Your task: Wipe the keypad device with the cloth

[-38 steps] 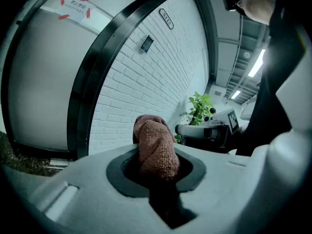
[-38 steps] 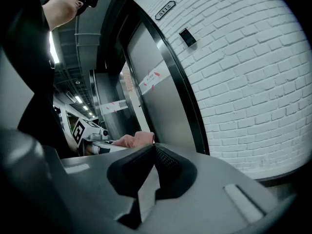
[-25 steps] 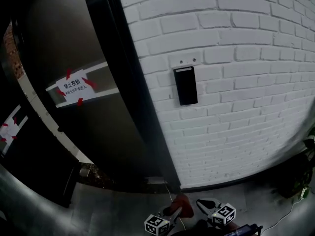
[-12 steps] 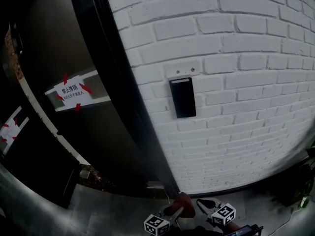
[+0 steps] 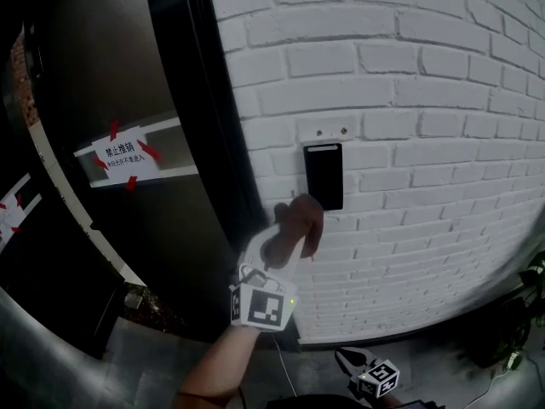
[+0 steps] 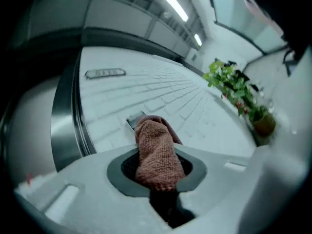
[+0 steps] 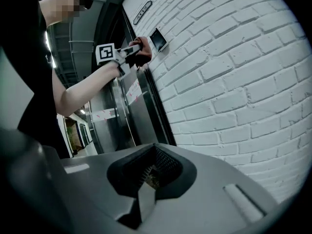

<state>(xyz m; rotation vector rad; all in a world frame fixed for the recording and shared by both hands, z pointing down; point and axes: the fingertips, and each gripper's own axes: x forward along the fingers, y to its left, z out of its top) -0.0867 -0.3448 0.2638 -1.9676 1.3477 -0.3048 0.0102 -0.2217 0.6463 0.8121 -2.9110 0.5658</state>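
The left gripper [image 5: 277, 244] is clamped tight on the reddish-brown cloth [image 5: 299, 221] — the wad pokes out past its tips, at the lower left corner of the keypad device [image 5: 324, 174] on the white brick wall [image 5: 426, 100]. The right gripper [image 5: 356, 363] hangs low near the wall's foot — jaws together, empty.

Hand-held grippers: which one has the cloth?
The left hand-held gripper, up beside the keypad device, jaws shut on the brown cloth. The right hand-held gripper hangs low, shut and empty.
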